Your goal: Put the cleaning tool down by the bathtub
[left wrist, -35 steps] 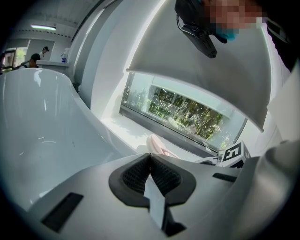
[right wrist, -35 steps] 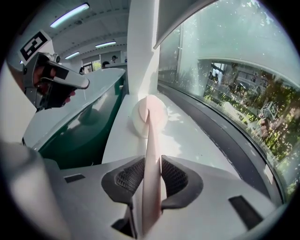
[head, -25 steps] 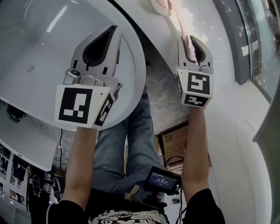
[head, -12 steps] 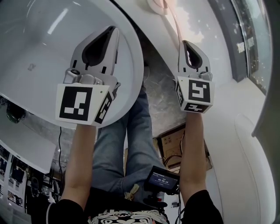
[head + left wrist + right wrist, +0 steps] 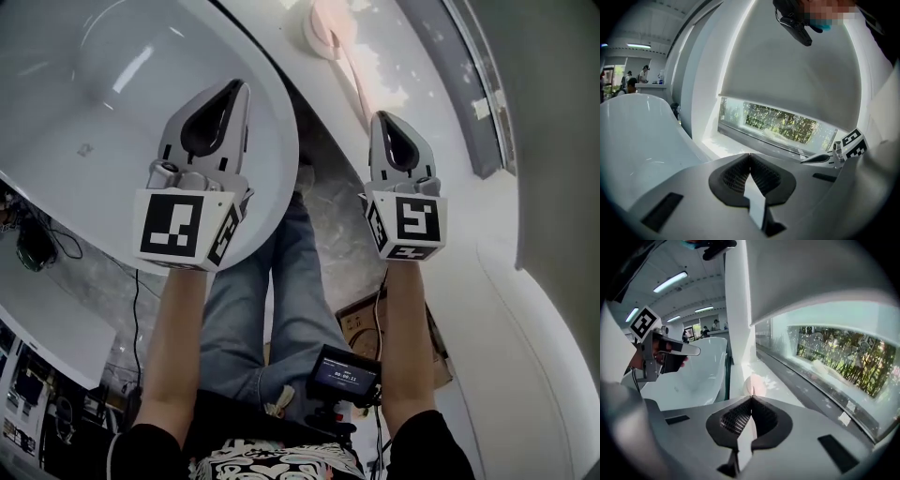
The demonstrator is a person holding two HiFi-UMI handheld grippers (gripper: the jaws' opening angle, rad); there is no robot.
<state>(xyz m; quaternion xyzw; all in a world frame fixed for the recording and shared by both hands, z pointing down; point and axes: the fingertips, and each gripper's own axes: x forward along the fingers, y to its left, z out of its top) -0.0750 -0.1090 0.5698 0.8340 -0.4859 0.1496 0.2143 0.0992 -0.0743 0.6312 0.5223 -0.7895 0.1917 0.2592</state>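
Observation:
The cleaning tool has a round pinkish head (image 5: 323,28) that rests on the white ledge (image 5: 427,94) beside the bathtub (image 5: 94,112). Its thin pale handle (image 5: 359,82) runs back to the tip of my right gripper (image 5: 382,117), whose jaws are shut on the handle's end. In the right gripper view the pink head (image 5: 753,383) shows just past the shut jaws of the right gripper (image 5: 751,398). My left gripper (image 5: 239,86) hovers over the tub's rim, shut and empty; the left gripper (image 5: 750,154) faces the window.
A grey window frame (image 5: 473,112) borders the ledge on the right. Below the grippers are the person's jeans (image 5: 272,300), a marble floor (image 5: 328,216), a cardboard box (image 5: 361,323) and a small screen device (image 5: 345,377). White tub surfaces curve at the right (image 5: 544,337).
Both grippers sit a little lower and further left in the head view, and more of the pink head and ledge shows at the top. The right gripper still grips the handle.

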